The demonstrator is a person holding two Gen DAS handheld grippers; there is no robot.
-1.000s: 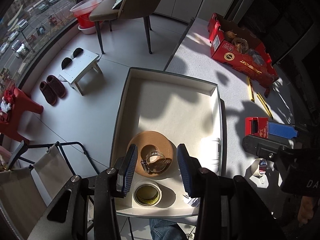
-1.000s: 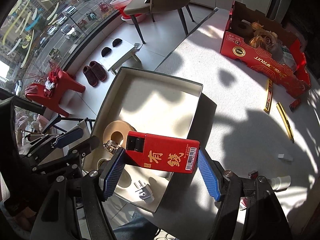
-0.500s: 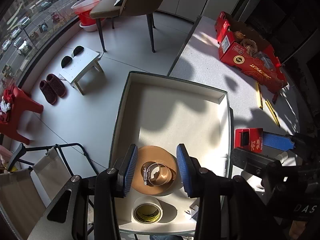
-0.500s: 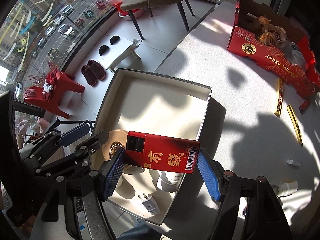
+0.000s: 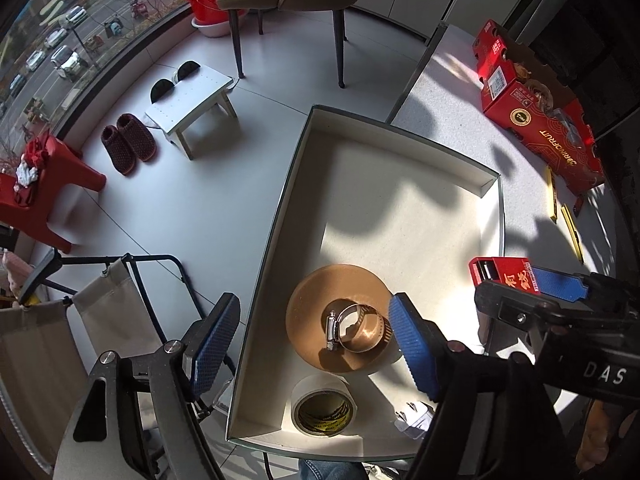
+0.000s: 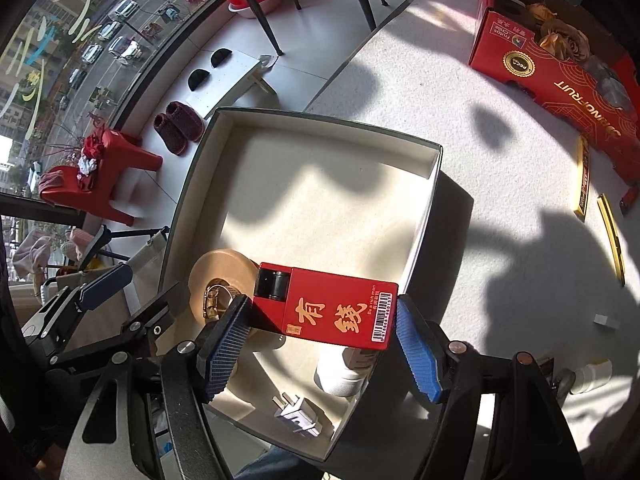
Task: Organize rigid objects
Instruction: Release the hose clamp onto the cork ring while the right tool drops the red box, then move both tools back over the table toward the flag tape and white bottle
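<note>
Left hand-held gripper (image 5: 314, 344): jaws, closed on the hose clamp (image 5: 354, 328) a second earlier, were opening; clamp left lying on the brown tape roll (image 5: 340, 322), pads clear of it. Right hand-held gripper (image 6: 320, 344) descended with the red box (image 6: 326, 306), now over the tray's (image 6: 320, 128) 5 o'clock corner.

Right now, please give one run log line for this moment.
left gripper: opening, empty | hose clamp: on brown tape roll in tray | right gripper: holds red box
</note>
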